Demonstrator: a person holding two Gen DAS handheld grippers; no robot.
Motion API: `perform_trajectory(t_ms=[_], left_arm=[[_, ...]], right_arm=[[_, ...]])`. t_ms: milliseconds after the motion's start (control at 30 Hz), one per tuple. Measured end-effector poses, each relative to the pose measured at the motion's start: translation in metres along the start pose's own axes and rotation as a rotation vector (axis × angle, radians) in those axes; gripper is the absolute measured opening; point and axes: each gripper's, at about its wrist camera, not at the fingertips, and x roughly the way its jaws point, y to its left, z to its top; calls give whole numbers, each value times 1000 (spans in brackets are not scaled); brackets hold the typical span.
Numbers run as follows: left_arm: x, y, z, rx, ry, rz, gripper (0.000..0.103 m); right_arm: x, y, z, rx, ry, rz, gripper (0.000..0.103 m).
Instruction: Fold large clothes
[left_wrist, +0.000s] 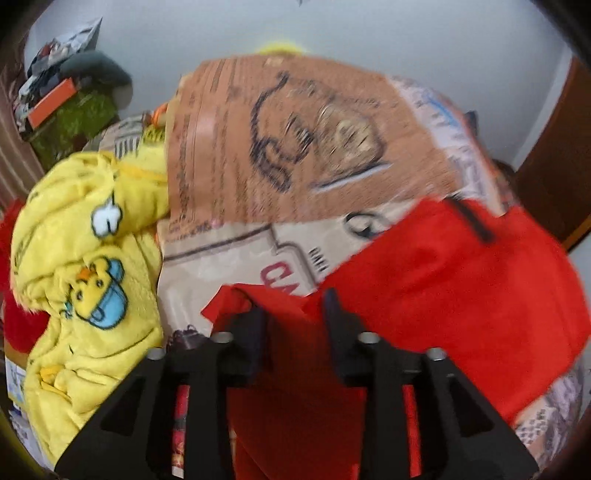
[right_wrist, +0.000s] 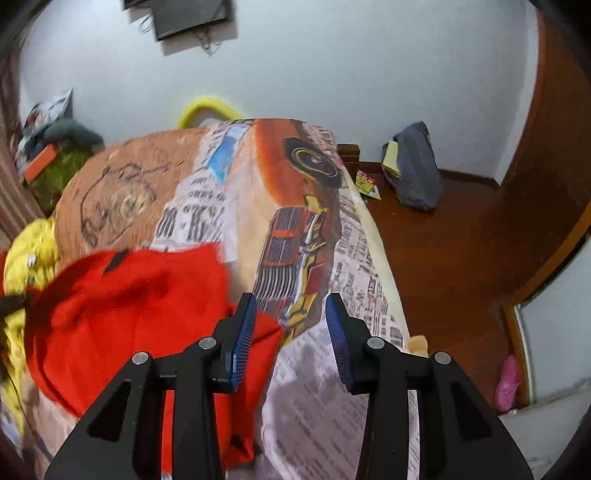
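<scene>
A large red garment (left_wrist: 443, 277) lies spread on a bed covered by a printed sheet (left_wrist: 295, 147). My left gripper (left_wrist: 293, 314) is open just above the garment's near edge. A raised fold of red cloth sits between its jaws, and the pads stand clear of it. In the right wrist view the same red garment (right_wrist: 122, 302) fills the lower left. My right gripper (right_wrist: 290, 314) is open at the garment's right edge. Its left finger (right_wrist: 245, 332) is over the red cloth and its right finger (right_wrist: 340, 332) over the sheet (right_wrist: 314, 206), with nothing gripped.
A crumpled yellow fleece garment (left_wrist: 85, 258) with duck prints lies on the bed's left side. A pile of clutter (left_wrist: 66, 103) stands against the wall at far left. Right of the bed is wooden floor with a dark blue bag (right_wrist: 413, 170) and a pink slipper (right_wrist: 508, 380).
</scene>
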Motion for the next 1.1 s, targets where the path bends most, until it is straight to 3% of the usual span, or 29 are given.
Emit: perform_trajectory(t_ms=[133,233,400,467,567,633,700,767,900,1000,1100], left_arm=[[-43,-5,6,11,-112,-31,57],[-60,-11,5,34,-132,-38,62],[-43,-33,-25,136,-16,-70,62],[-33,-41,-45,167,28,-90,62],[-12,-44,-77,199,98,-70,62],[7,-39,-98,226,138,-6,62],[16,-28,-116,234,137,28,71],[11,-15,-122,216,102,31,78],[15,9,-135,209,127,160,79],[15,33,-144,110,140,90,79],[15,46,-147,19,148,35,79]], right_arm=[[-4,33,-12,-87,3,39,36],[-2,60,-17,-121,14,93,36],[11,108,-27,-143,36,206,36],[18,129,-38,-181,44,227,41],[33,151,-57,-262,62,193,53],[45,157,-70,-326,89,122,54],[55,152,-82,-364,107,44,54],[53,135,-89,-348,93,16,67],[43,95,-96,-281,76,-14,74],[39,74,-106,-224,95,-60,76],[36,52,-115,-151,122,-39,76]])
